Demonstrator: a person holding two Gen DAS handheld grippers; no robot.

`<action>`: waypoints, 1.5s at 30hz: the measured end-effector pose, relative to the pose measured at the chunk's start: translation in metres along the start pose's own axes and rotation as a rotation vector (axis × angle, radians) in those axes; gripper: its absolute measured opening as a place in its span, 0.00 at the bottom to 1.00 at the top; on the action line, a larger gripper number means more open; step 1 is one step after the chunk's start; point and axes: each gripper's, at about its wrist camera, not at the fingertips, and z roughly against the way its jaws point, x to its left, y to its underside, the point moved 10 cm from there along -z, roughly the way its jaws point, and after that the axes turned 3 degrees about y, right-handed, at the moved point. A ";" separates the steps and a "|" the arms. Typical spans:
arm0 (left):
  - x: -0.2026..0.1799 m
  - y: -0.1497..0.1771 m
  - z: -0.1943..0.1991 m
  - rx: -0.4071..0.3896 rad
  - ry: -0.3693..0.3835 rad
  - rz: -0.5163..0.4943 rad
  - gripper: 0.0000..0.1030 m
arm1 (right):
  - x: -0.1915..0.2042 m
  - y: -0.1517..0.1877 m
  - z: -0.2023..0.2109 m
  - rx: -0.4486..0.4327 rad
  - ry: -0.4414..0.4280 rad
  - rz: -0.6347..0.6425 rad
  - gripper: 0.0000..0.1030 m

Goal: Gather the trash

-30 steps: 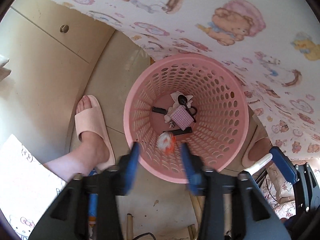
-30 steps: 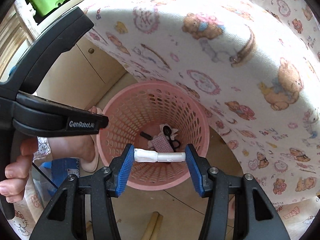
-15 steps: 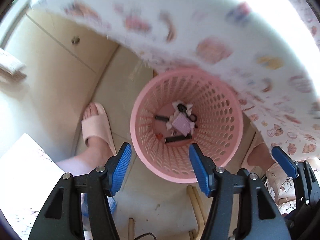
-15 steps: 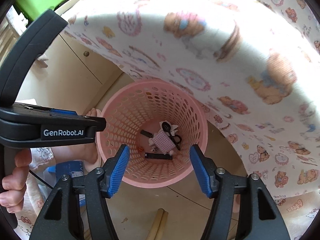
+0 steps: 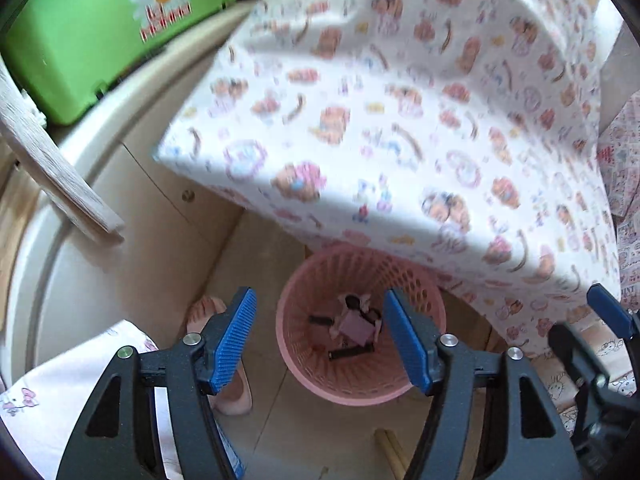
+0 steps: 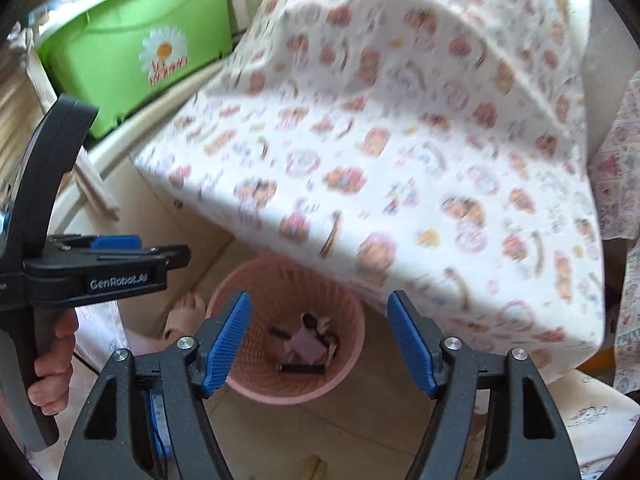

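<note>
A pink perforated waste basket (image 5: 424, 376) stands on the floor under the table's edge; it also shows in the right wrist view (image 6: 344, 376). Inside lie several pieces of trash, among them a pink checked piece (image 5: 354, 328), also in the right wrist view (image 6: 306, 346), and a black stick (image 5: 352, 354). My left gripper (image 5: 320, 340) is open and empty, well above the basket. My right gripper (image 6: 318, 342) is open and empty, also above the basket. The left gripper's body (image 6: 80, 272) shows at the left of the right wrist view.
A table under a white cartoon-print cloth (image 5: 400, 120) overhangs the basket. A green bin (image 5: 100, 36) sits on a cream cabinet (image 5: 132, 240) at the left. A foot in a pink slipper (image 5: 224, 360) stands left of the basket. Wooden sticks (image 5: 392, 452) lie on the floor.
A second ago the right gripper held a white tube and an orange-white scrap fell from the left gripper. Both grippers opened empty, then rose and tilted up, away from the basket.
</note>
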 end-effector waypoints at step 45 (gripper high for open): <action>-0.019 -0.028 0.078 -0.368 -0.015 -0.065 0.98 | -0.037 -0.041 0.056 -0.270 0.077 -0.092 1.00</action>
